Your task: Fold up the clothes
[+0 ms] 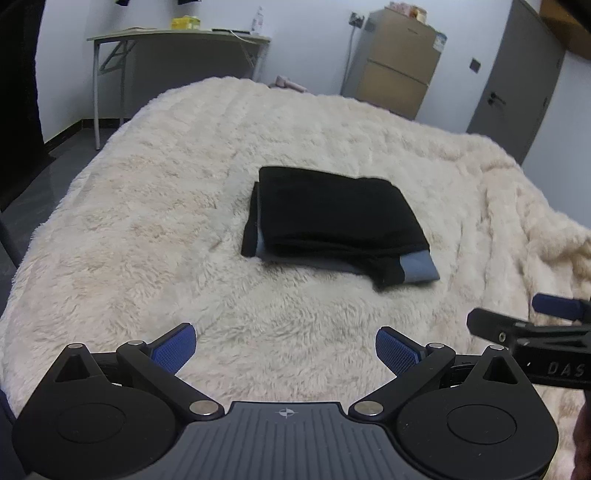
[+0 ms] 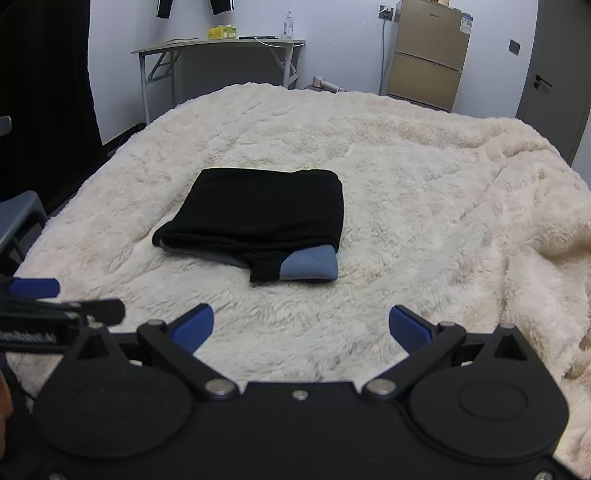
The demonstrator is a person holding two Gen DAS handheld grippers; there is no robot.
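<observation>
Left hand-held gripper [image 1: 285, 349]: I had it released, its blue pads [image 1: 174, 349] spread wide with nothing between them, hovering over the near edge of the bed.
Right hand-held gripper [image 2: 300, 328]: I also had it released, jaws wide and empty, above the same near edge; in the left wrist view it showed at the right border, just beside the left one.
Folded garment [image 1: 332, 218]: a black piece with grey-blue panels lay folded into a compact rectangle around the middle of the bed, flat on the blanket, well apart from both grippers. A grey-blue corner stuck out from under the black top layer at the near right corner of the fold.
Bed [image 2: 424, 184]: it was covered by a fluffy cream blanket, rumpled along its right edge.
Background: a grey folding table [image 2: 221, 46] stood against the far wall beyond the far edge of the bed, with a yellow box [image 2: 221, 32] and a bottle [image 2: 288, 25] on it; a tan cabinet [image 2: 428, 55] stood to its right, beside a grey door [image 2: 554, 74].
</observation>
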